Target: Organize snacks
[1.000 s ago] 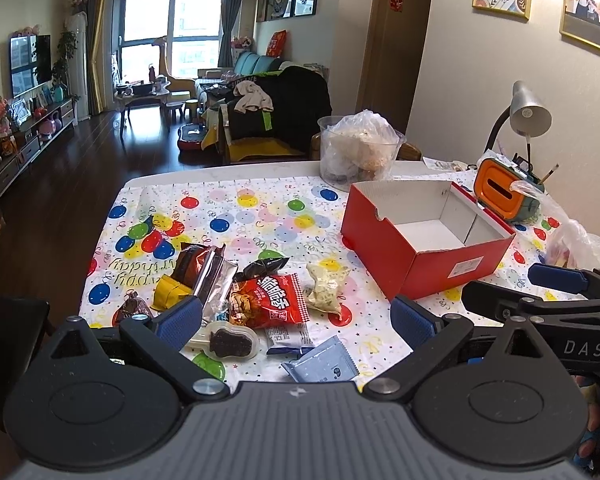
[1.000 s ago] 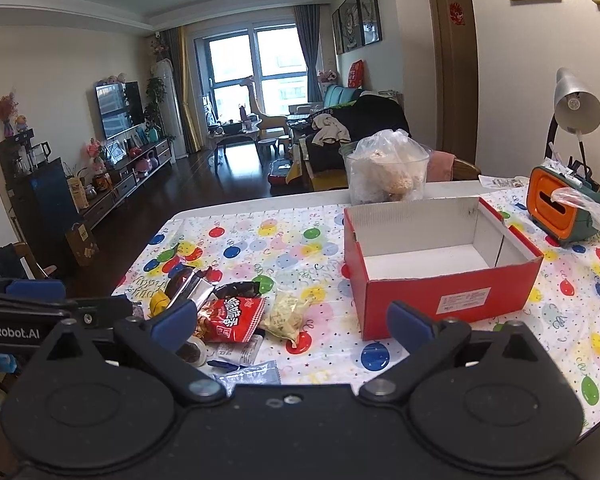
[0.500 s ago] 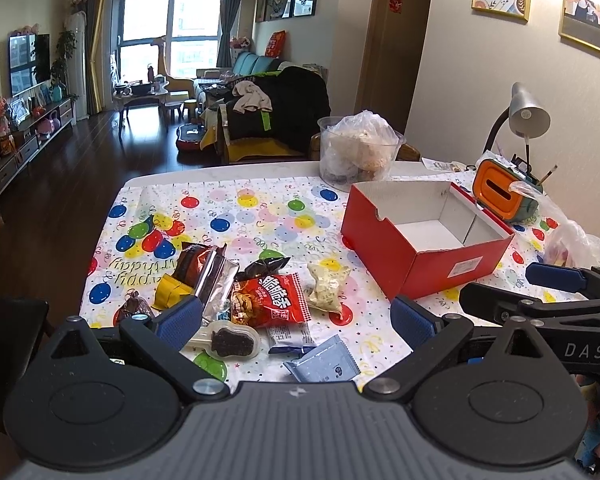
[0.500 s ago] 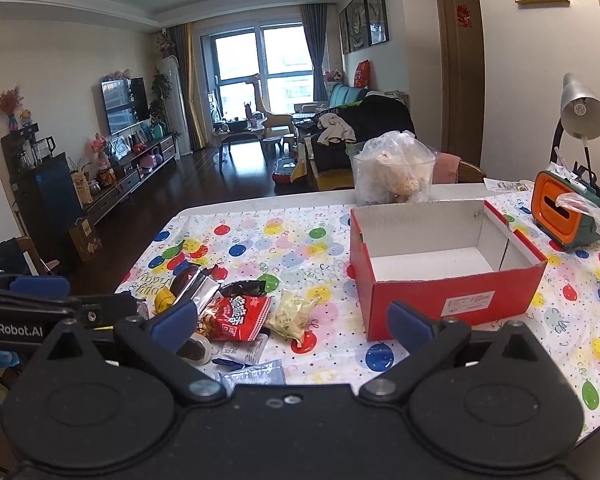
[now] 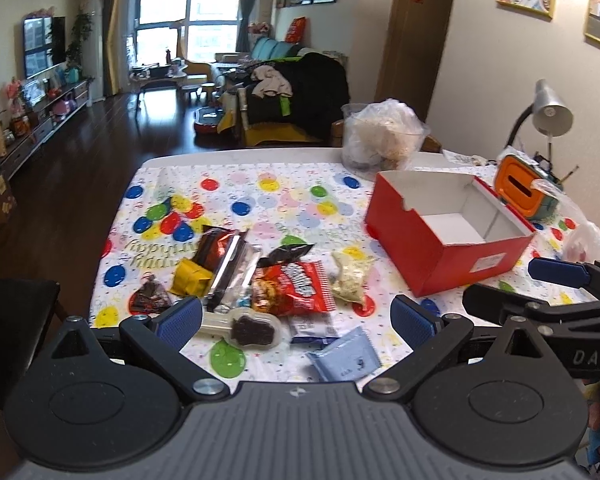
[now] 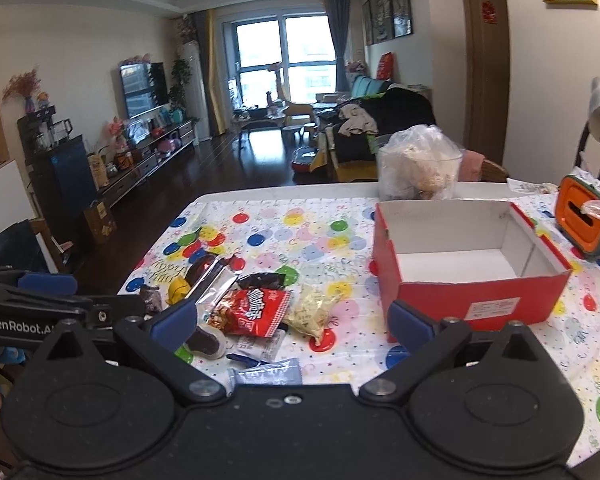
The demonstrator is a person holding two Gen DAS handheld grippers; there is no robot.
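A pile of snack packets lies on the balloon-print tablecloth: a red bag (image 5: pixel 296 288) (image 6: pixel 256 310), a pale yellow bag (image 5: pixel 350 276) (image 6: pixel 310 312), a yellow packet (image 5: pixel 191 282), a clear foil pack (image 5: pixel 232 268), a brown chocolate piece (image 5: pixel 254 330) and a light blue packet (image 5: pixel 346 358) (image 6: pixel 268 374). An empty red box (image 5: pixel 452 256) (image 6: pixel 468 296) stands to their right. My left gripper (image 5: pixel 296 318) is open and empty just before the pile. My right gripper (image 6: pixel 292 322) is open and empty, beside the left one.
A clear tub with a plastic bag (image 5: pixel 382 140) (image 6: pixel 418 168) stands behind the box. An orange tissue holder (image 5: pixel 518 186) (image 6: pixel 586 220) and a desk lamp (image 5: pixel 548 110) are at the right. A dark chair (image 5: pixel 16 304) stands at the table's left side.
Both grippers have shifted slightly forward and a little left toward the snack pile. Both stay open. Nothing on the table has moved.
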